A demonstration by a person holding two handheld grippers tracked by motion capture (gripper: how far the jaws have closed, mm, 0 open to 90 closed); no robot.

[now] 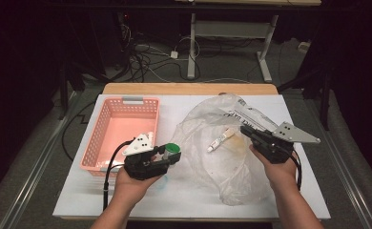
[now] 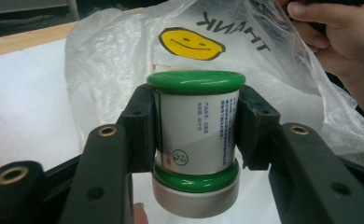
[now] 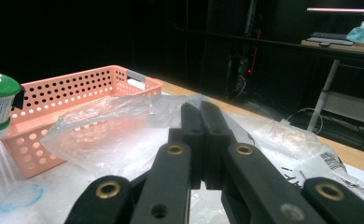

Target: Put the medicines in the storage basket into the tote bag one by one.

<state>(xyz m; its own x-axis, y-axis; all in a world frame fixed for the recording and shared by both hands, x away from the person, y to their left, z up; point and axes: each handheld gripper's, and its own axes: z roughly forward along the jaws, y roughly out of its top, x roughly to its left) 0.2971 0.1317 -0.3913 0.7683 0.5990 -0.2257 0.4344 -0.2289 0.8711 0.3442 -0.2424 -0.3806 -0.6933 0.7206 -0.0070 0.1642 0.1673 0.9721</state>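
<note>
Basket: pink perforated plastic basket (image 1: 122,131) sitting at the desk's left.
Tube: small white tube (image 1: 221,140) lying inside the bag.
Desk: white-topped desk (image 1: 79,191).

On the surface (image 1: 270,200) the basket (image 1: 122,131) lies at the left and the plastic bag (image 1: 222,157) at the right, a tube (image 1: 221,140) lying in the bag, while the jar (image 1: 170,150) sits between basket and bag, clamped in the left hand-held gripper (image 1: 167,155).
</note>
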